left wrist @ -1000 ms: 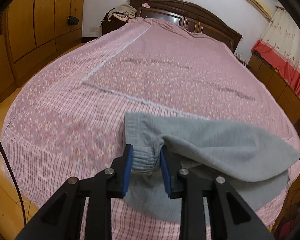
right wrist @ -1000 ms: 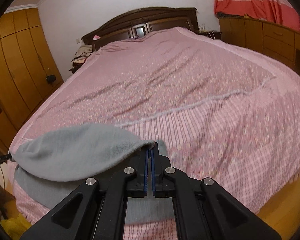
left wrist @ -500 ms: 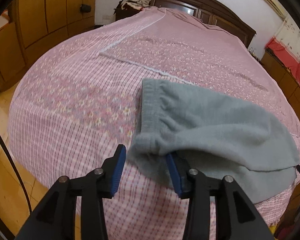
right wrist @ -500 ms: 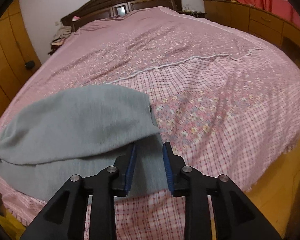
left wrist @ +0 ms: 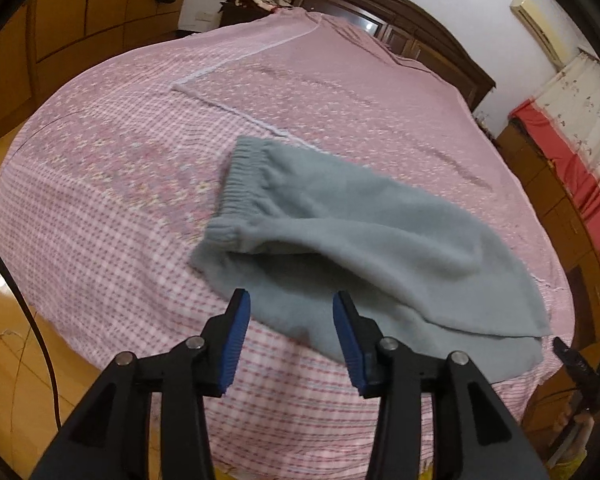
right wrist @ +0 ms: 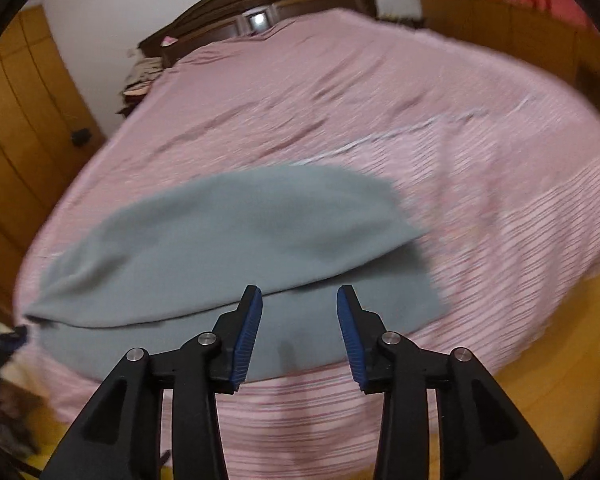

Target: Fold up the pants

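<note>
The soft grey fleece pants (left wrist: 364, 240) lie folded over on the wide bed with the pink checked and flowered bedspread (left wrist: 112, 184), near the bed's foot edge. In the left wrist view the ribbed elastic waistband (left wrist: 240, 184) sits at about ten o'clock of the garment, and the upper layer drapes from there toward four o'clock, with a lower layer showing beneath it along the near side. A small ribbed cuff (left wrist: 222, 234) rests just under the waistband, at the pants' nine o'clock edge.

The left tongs (left wrist: 291, 334) are released — their black arms and blue pads stand apart with nothing pressed between them, only the near edge of the grey fabric seen beyond the gap. Their jaws have just been opening, and no cloth is caught in them.

In the right wrist view, which is blurred, the pants (right wrist: 228, 248) fill the middle, the top fold curving from eight o'clock toward three o'clock over the flat lower layer. The right tongs (right wrist: 299, 332) are likewise released, pads apart and clear of the fabric, which lies past them; their jaws too have just been opening.

At twelve o'clock stands a dark wooden headboard (left wrist: 400, 12). Amber wooden wardrobes (right wrist: 16, 120) line the nine o'clock side, and a red-and-white curtain (left wrist: 580, 128) hangs at three o'clock in the left view.
</note>
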`<state>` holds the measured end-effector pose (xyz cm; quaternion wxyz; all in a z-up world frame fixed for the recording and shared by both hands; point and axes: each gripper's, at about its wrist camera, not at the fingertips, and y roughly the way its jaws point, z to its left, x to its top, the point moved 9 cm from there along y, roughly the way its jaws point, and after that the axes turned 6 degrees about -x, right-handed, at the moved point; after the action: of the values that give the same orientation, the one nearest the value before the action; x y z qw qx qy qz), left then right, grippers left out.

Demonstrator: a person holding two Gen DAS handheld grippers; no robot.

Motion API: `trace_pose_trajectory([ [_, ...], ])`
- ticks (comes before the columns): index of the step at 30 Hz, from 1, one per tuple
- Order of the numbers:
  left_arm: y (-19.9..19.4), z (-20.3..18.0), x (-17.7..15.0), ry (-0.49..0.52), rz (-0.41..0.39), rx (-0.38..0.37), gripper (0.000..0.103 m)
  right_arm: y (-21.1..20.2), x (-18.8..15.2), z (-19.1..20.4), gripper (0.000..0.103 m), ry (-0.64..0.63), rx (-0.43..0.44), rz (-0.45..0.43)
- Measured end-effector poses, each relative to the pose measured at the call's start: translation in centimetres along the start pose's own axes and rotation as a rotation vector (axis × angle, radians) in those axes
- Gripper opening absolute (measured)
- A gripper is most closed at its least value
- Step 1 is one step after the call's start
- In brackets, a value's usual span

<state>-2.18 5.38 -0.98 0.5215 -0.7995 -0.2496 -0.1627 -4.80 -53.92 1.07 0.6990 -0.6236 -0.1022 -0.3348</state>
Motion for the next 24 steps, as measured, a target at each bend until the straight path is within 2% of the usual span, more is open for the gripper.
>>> trace_pose_trajectory([
  [4,0.6,-0.7,0.6,-0.015,0.009,-0.004,0.046,1.9,-0.8,2.5,0.040,0.089,0.134,0.065],
  [11,2.2,-0.5,1.7,-0.101,0.029,-0.008,0.046,4.9,-1.6,5.7,0.040,0.221,0.266,0.154],
  [16,3.0,-0.1,1.9,-0.112,0.037,0.003,0.046,6.2,-2.4,6.1,0.040,0.267,0.292,0.183],
  [21,4.0,0.4,2.0,-0.124,0.045,0.008,0.046,7.0,-1.4,5.7,0.040,0.328,0.313,0.156],
  [24,4.4,0.4,2.1,-0.133,0.047,0.004,0.046,7.3,-1.1,6.0,0.040,0.322,0.309,0.135],
])
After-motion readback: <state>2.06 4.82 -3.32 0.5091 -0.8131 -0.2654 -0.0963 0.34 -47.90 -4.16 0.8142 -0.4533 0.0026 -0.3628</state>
